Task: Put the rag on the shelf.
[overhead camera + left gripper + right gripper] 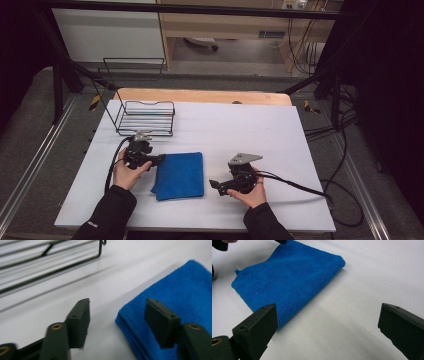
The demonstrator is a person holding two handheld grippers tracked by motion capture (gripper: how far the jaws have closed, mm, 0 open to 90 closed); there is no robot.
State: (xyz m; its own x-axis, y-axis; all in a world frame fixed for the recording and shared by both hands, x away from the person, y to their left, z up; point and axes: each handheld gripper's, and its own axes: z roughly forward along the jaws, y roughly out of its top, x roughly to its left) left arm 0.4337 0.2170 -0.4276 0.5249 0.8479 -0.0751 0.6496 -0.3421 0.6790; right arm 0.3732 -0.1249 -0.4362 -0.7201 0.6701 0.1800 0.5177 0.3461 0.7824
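A folded blue cloth [180,175] lies flat on the white table [240,125], between my two hands. My left gripper [160,159] is at the cloth's left upper corner. In the left gripper view its jaws [118,303] stand apart, one over bare table and the other over the edge of the cloth [182,287], with nothing pinched. My right gripper [214,186] sits just right of the cloth, pointing at it. Its jaws [329,310] are spread wide over bare table, with the cloth [287,277] ahead and to the left of them.
A black wire rack [146,119] stands behind my left hand, near the table's back left; its bars [50,262] cross the top of the left gripper view. Black cables [300,185] trail from both grippers. The table's front edge is close to both forearms.
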